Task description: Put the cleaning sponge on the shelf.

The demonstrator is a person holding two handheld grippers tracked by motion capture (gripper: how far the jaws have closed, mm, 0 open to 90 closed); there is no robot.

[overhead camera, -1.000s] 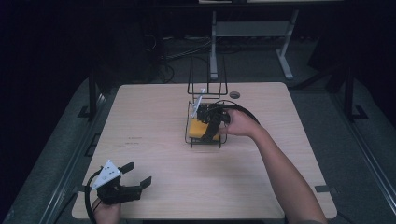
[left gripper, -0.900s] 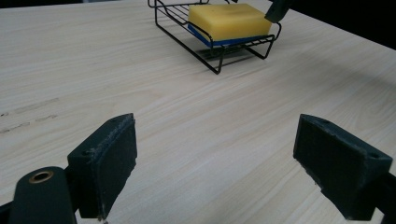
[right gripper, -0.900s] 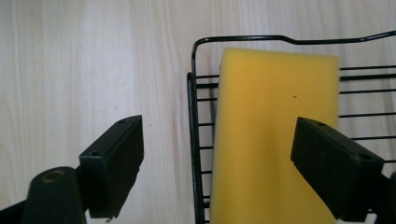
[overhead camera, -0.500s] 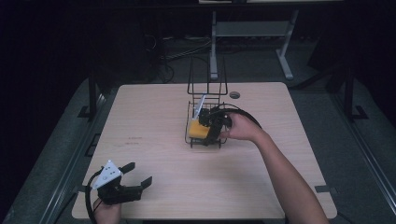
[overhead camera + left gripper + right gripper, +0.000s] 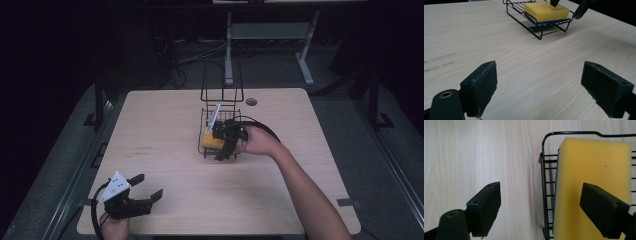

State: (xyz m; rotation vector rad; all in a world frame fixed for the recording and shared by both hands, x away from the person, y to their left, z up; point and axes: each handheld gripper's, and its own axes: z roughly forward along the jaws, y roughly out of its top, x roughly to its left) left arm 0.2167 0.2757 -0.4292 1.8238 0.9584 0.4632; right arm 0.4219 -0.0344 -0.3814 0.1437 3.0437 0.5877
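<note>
Yellow sponge (image 5: pixel 212 141) with a thin blue underside lies flat in a black wire rack (image 5: pixel 220 111) near the middle of a pale wooden surface (image 5: pixel 165 125). Right claw (image 5: pixel 227 142) hangs just above the rack, jaws spread wide and holding nothing; one jaw sits over the sponge, the other over bare wood outside the rack wall. Left claw (image 5: pixel 149 187) rests at the near left corner, well apart, also spread and empty. Sponge looks light, soft and squashy, likely to compress rather than slip. Best hold is probably across its narrow sides, clear of the wires.
</note>
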